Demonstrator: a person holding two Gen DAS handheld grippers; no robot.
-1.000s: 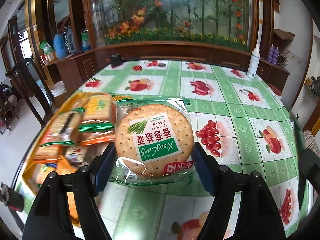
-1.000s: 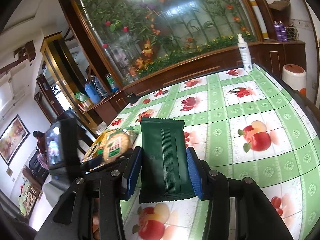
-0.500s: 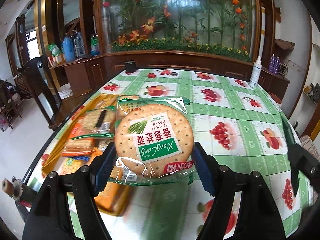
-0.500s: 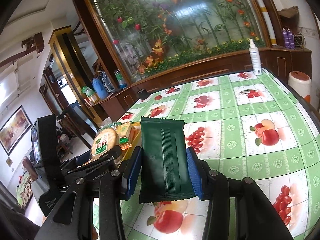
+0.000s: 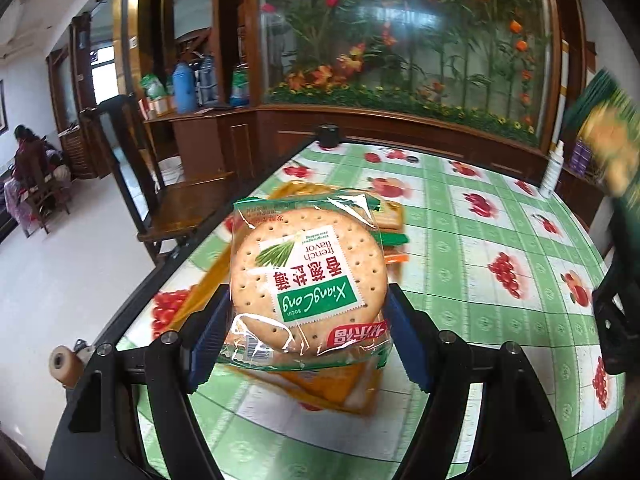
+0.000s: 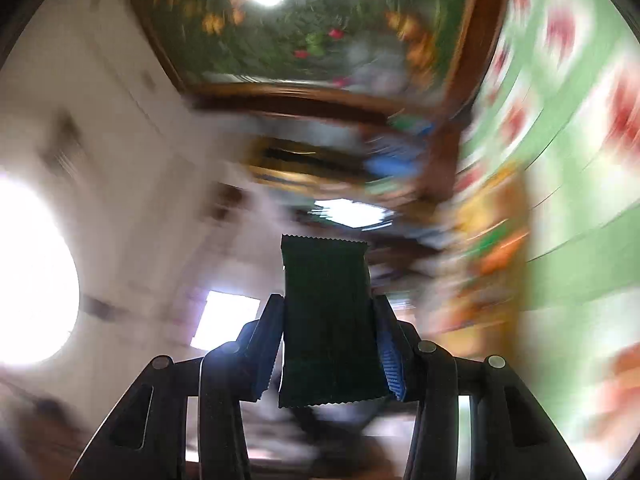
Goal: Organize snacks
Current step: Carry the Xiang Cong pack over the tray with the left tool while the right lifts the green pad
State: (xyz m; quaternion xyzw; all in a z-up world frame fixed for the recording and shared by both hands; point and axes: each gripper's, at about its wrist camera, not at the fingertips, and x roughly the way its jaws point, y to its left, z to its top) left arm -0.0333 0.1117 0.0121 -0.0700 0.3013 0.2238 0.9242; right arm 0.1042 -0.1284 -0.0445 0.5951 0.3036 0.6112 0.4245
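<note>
My left gripper (image 5: 308, 320) is shut on a round cracker packet (image 5: 308, 276) in clear wrap with a green label, held above the table. Under it lies a yellow bag (image 5: 320, 384) with several snack packets (image 5: 394, 220). My right gripper (image 6: 328, 348) is shut on a dark green snack packet (image 6: 326, 312); that view is rolled sideways and heavily blurred. The right gripper and its packet (image 5: 608, 136) show blurred at the right edge of the left wrist view.
The table (image 5: 480, 248) has a green checked cloth with fruit prints. A white spray bottle (image 5: 554, 168) stands at its far right, a black object (image 5: 328, 136) at its far edge. A wooden chair (image 5: 176, 196) stands left of the table.
The left gripper rose and swung left with the cracker packet. The right gripper rolled sharply and lifted with the green packet, so the table now shows at its right side, blurred.
</note>
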